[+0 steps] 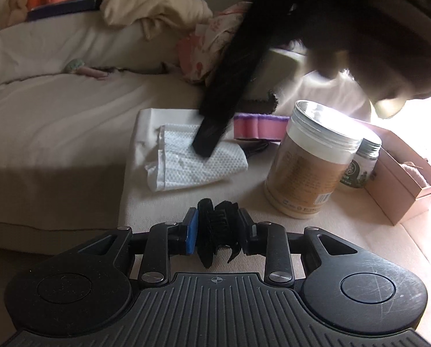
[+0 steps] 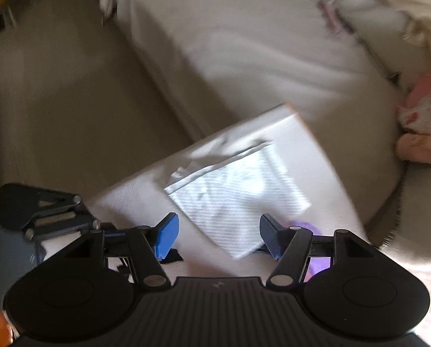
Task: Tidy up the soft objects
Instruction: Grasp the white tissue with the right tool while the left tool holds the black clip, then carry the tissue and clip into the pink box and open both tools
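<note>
With my left tongs [image 1: 218, 225] clamped on a black toothed hair claw [image 1: 216, 231] and my right tongs [image 2: 219, 235] open above the white embossed tissue [image 2: 238, 199], sorting looks barely begun.

My left wrist camera looks low and forward across the sofa [image 1: 56, 121], the white paper towel [image 1: 198, 159] close at 12 o'clock. My right wrist camera faces steeply down, near the same paper towel [image 2: 238, 199], which both views share.
</note>
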{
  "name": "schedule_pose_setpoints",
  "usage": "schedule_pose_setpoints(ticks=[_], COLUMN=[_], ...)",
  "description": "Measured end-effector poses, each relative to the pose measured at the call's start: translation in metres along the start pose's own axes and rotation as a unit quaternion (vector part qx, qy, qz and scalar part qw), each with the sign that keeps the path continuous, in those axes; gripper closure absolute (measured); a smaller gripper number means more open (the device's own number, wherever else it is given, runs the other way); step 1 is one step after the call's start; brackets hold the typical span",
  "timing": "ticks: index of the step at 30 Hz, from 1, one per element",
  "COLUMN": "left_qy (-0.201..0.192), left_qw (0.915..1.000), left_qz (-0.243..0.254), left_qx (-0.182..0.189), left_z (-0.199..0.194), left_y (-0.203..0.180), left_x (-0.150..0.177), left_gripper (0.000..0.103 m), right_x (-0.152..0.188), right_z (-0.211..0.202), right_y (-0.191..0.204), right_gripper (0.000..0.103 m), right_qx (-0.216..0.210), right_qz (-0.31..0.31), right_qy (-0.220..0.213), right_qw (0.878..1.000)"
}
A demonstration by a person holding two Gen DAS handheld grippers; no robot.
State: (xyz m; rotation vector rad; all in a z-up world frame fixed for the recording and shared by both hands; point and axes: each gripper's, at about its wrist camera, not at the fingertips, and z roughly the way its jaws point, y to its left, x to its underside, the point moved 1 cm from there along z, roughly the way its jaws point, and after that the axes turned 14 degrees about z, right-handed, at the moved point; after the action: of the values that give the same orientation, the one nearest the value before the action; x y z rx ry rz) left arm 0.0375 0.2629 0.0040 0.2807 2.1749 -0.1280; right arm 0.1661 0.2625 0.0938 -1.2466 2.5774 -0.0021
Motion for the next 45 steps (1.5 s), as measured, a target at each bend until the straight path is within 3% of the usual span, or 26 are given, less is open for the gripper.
schedule_pose_setpoints(ticks=[3, 7, 9, 11, 15, 20, 30, 34, 38, 41, 45], left_qy=[-0.007, -0.014, -0.015, -0.016, 0.006, 0.016, -0.020, -0.052, -0.098, -0.134, -0.161], left_qw=[1.0000, 0.9999, 0.9998, 0.9997, 0.9992, 0.9998, 0.9990, 0.9979, 0.9940, 0.9904, 0.9844], left_qz=[0.002, -0.007, -0.011, -0.019, -0.037, -0.010, -0.039, -0.019, 0.012, 0.026, 0.053], left_qx=[-0.006, -0.003, -0.003, -0.001, 0.013, 0.002, -0.011, -0.032, -0.047, -0.023, 0.046], left_z=[0.002, 0.002, 0.002, 0.002, 0.006, 0.008, 0.004, -0.011, -0.029, -0.034, -0.024], left_y=[-0.002, -0.001, 0.000, 0.001, 0.005, -0.002, 0.000, 0.001, -0.008, -0.031, -0.088], left_x=[0.002, 0.005, 0.005, 0.007, 0.010, 0.006, -0.002, -0.035, -0.084, -0.124, -0.166], left_gripper=[0.069, 0.068, 0.068, 0.067, 0.065, 0.065, 0.067, 0.067, 0.067, 0.067, 0.067], right_x=[-0.017, -0.031, -0.035, -0.036, -0.030, -0.021, 0.012, 0.038, 0.084, 0.127, 0.189], right_z=[0.029, 0.051, 0.057, 0.051, 0.016, -0.050, -0.148, -0.182, -0.222, -0.245, -0.257], right_y=[0.016, 0.026, 0.023, 0.017, 0.001, -0.026, -0.067, -0.096, -0.131, -0.159, -0.197], right_gripper=[0.041, 0.041, 0.060, 0.100, 0.101, 0.101, 0.101, 0.101, 0.101, 0.101, 0.101], right_qx=[0.003, 0.015, 0.005, -0.015, 0.004, -0.030, -0.048, -0.058, -0.057, -0.049, -0.028], right_qz=[-0.001, -0.007, 0.010, 0.025, 0.042, 0.091, 0.147, 0.175, 0.204, 0.228, 0.264], right_qy=[0.044, 0.061, 0.066, 0.060, -0.005, -0.081, -0.208, -0.250, -0.297, -0.328, -0.346], right_qw=[0.999, 0.998, 0.998, 0.998, 0.999, 0.992, 0.966, 0.951, 0.931, 0.916, 0.900])
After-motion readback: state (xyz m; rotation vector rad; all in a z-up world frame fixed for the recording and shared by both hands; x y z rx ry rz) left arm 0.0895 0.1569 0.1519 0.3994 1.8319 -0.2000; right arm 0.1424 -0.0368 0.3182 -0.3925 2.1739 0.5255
